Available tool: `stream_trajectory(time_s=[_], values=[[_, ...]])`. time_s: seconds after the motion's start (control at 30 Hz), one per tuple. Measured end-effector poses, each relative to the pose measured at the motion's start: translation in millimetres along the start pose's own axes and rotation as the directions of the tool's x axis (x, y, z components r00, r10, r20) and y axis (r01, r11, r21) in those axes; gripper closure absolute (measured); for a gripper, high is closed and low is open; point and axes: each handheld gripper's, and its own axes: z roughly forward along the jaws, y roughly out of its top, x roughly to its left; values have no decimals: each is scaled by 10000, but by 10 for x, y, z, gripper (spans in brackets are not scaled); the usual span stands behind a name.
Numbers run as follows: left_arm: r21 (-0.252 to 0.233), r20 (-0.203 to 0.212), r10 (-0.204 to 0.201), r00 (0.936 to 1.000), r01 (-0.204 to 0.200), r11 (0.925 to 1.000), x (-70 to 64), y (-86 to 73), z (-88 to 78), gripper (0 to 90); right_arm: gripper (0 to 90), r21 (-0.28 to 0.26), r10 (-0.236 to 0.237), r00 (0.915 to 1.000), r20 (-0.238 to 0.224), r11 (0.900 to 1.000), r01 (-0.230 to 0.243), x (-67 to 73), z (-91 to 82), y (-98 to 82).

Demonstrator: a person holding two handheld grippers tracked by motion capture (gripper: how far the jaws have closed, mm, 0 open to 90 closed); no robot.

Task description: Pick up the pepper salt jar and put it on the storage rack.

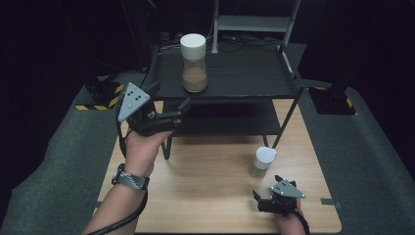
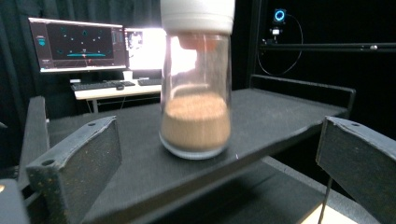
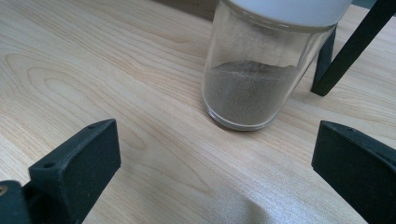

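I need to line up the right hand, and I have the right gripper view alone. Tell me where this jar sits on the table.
Observer: The small jar stands upright on the wooden table, beside the black shelf's front right leg.
Operator: Report my right gripper.
Observer: The right gripper is near the table's front edge, open, short of the jar.
Operator: Now the left hand.
Observer: The left gripper is open at the shelf's front left edge, facing a taller jar on top, partly filled with brown powder.
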Motion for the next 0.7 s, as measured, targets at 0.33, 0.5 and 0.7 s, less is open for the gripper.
stream_trajectory(time_s=[0.33, 0.5, 0.7], values=[[435, 153, 163, 9997, -170, 9989, -54, -243, -135, 4, 1, 16, -40, 10000, 10, 10000, 40, 5, 2, 3], [618, 238, 183, 9995, -198, 9979, -78, -393, -181, 4, 1, 20, -55, 10000, 22, 10000, 55, 9, 2, 4], [885, 292, 237, 9993, -262, 9957, -116, -653, -259, 4, 1, 27, -59, 10000, 15, 10000, 59, 8, 3, 5]])
